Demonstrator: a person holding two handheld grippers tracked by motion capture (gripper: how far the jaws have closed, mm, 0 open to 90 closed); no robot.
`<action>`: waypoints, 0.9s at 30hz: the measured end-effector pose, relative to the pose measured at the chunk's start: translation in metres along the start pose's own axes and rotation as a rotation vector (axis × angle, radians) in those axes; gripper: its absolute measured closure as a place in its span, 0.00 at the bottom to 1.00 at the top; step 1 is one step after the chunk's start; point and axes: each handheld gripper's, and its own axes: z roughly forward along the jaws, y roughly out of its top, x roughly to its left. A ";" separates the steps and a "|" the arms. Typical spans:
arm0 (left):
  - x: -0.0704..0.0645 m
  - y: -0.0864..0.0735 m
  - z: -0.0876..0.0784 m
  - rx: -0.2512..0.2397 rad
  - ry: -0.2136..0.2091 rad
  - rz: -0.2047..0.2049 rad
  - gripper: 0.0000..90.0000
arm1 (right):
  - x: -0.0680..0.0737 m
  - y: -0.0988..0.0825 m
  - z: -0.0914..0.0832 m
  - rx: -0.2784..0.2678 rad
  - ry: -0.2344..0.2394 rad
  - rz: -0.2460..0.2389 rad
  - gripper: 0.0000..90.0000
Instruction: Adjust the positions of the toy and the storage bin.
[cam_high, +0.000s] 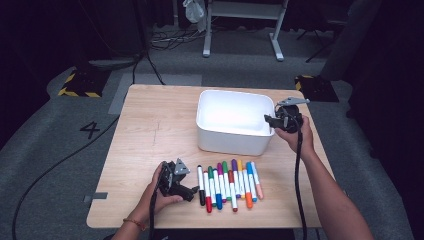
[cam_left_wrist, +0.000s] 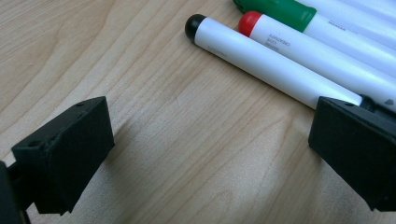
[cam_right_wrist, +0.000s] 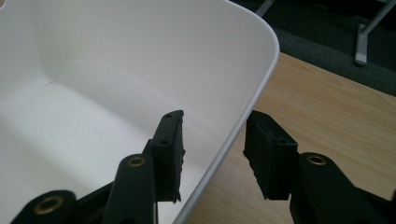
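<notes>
My right gripper (cam_right_wrist: 212, 154) straddles the right wall of the white bin (cam_high: 220, 140) at mid-bench, jaws part open, not yet pinching; thin, stiff, light, slick plastic, so I'd grip the rim

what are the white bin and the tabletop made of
White bin: probably moulded plastic, smooth with a soft sheen, thin rounded rim. Tabletop: light wood or wood-look laminate, matt, with visible grain lines; which of the two is unclear.

The black-capped marker (cam_left_wrist: 261, 63) runs behind one jaw of the left gripper (cam_left_wrist: 210, 154), hiding its far end. The picture's edge crops the green marker (cam_left_wrist: 280, 10). The print on the red-capped marker (cam_left_wrist: 303, 44) is too small to read.
</notes>
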 end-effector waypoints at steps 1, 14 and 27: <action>0.000 0.000 0.000 -0.001 0.000 0.002 0.00 | 0.001 0.000 0.000 -0.002 0.002 0.001 0.66; -0.003 0.003 0.003 -0.004 -0.003 0.003 0.00 | 0.009 0.002 -0.001 -0.007 0.012 -0.062 0.71; -0.006 0.005 0.005 -0.002 0.002 0.003 0.00 | 0.014 -0.001 -0.006 -0.006 0.037 -0.089 0.75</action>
